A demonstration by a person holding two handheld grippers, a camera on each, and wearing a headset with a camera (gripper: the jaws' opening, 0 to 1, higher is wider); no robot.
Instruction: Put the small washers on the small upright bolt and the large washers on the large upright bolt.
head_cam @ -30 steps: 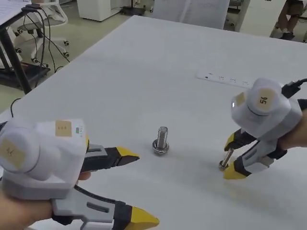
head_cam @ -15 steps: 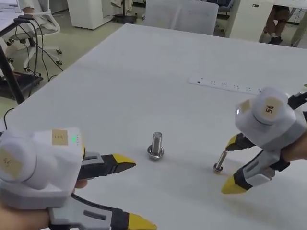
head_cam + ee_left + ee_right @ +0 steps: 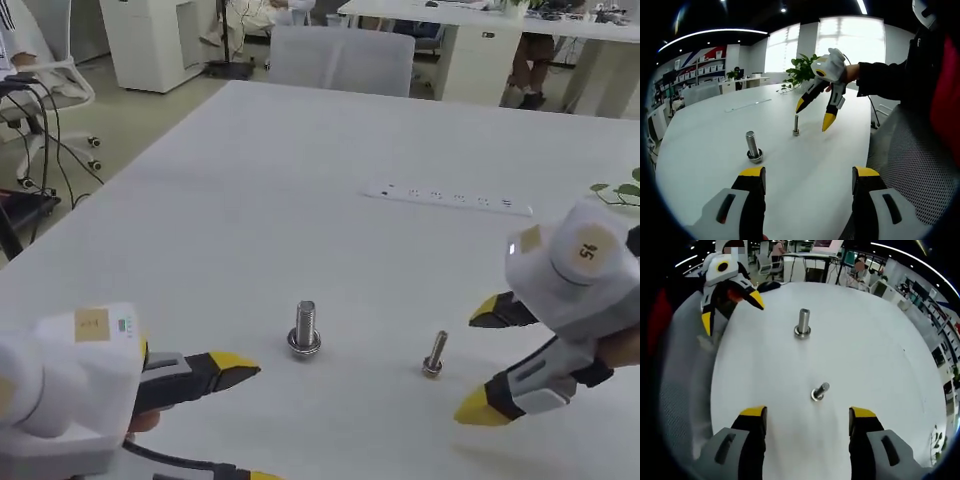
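Yellow-tipped right hand-held gripper (image 3: 470, 365) gaping, beside small bolt (image 3: 435, 355)

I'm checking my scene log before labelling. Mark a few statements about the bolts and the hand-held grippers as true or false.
1. The large bolt stands upright on the table. True.
2. The right hand-held gripper is shut on the small bolt. False: its jaws are open, and the bolt stands apart from them.
3. A power strip lies beyond both bolts. True.
4. The left hand-held gripper holds a washer. False: it is open and empty.
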